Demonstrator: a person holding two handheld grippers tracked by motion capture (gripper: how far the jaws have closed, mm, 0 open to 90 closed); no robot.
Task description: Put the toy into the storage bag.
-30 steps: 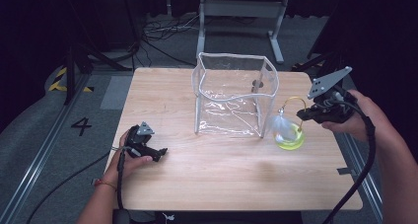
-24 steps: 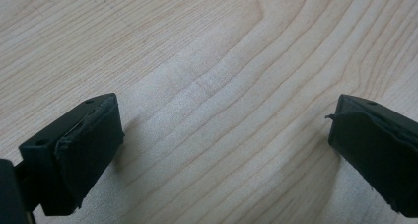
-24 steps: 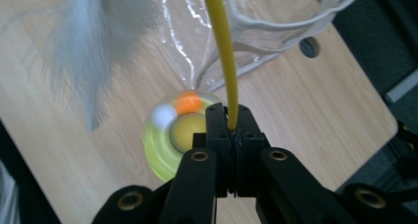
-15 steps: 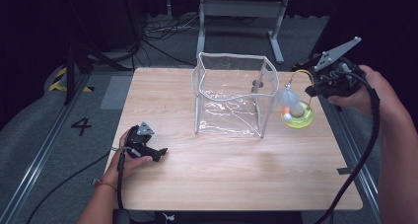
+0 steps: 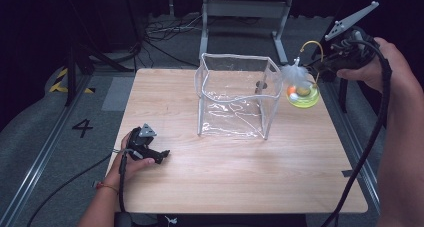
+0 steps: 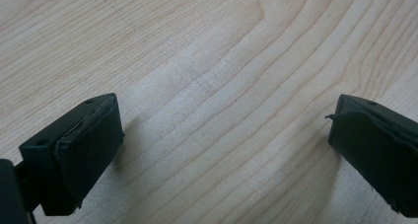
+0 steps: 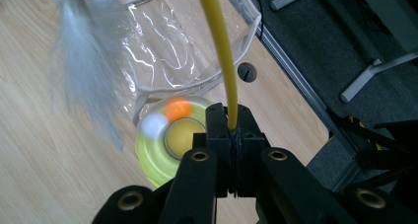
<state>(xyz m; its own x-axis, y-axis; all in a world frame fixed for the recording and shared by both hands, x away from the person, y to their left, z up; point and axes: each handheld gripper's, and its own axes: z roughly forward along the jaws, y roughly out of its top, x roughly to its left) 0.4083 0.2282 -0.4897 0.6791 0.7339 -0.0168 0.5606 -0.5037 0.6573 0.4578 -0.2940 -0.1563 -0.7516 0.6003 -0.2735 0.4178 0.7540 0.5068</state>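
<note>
Here the right claw clamps the yellow wand.

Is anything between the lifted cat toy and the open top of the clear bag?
Nothing visible. The cat toy hangs from the right tongs beside the clear bag, near its rim, with no thing between them.

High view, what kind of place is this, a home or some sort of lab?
Most likely a recording lab or studio rather than a home: a lone wooden table on grey carpet, a floor marking "4" beside metal rails, and loose cables against a dark backdrop.
</note>
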